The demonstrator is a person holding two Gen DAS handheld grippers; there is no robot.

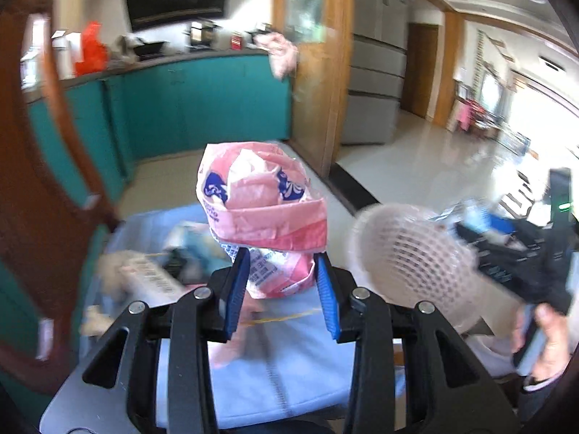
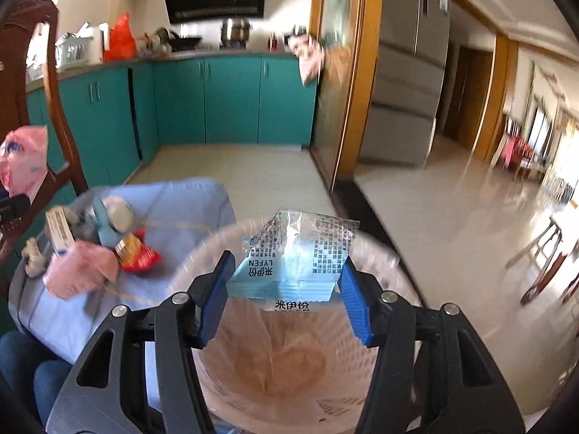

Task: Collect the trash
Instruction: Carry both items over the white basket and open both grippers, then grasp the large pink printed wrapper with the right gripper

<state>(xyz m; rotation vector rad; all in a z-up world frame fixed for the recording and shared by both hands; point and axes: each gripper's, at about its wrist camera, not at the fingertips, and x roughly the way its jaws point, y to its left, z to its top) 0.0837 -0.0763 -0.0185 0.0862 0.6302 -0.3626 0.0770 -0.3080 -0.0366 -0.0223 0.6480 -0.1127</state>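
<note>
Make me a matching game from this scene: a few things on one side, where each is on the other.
Things:
1. pink bag
2. blue packet
3. red wrapper
4. basket

Places:
A. lying on the blue cloth
B. in the right gripper
C. in the left gripper
D. under the right gripper

Pairs: 1-C, 2-B, 3-A, 4-D

Count, both views: two grippers, left gripper (image 1: 282,289) and right gripper (image 2: 286,296), two blue fingers (image 1: 237,289) each. One pink wrapper (image 1: 260,202). One blue packet (image 2: 293,260). One white mesh basket (image 2: 289,361). One red snack bag (image 2: 139,253). One blue cloth (image 2: 181,202). One wooden chair (image 2: 54,108).
</note>
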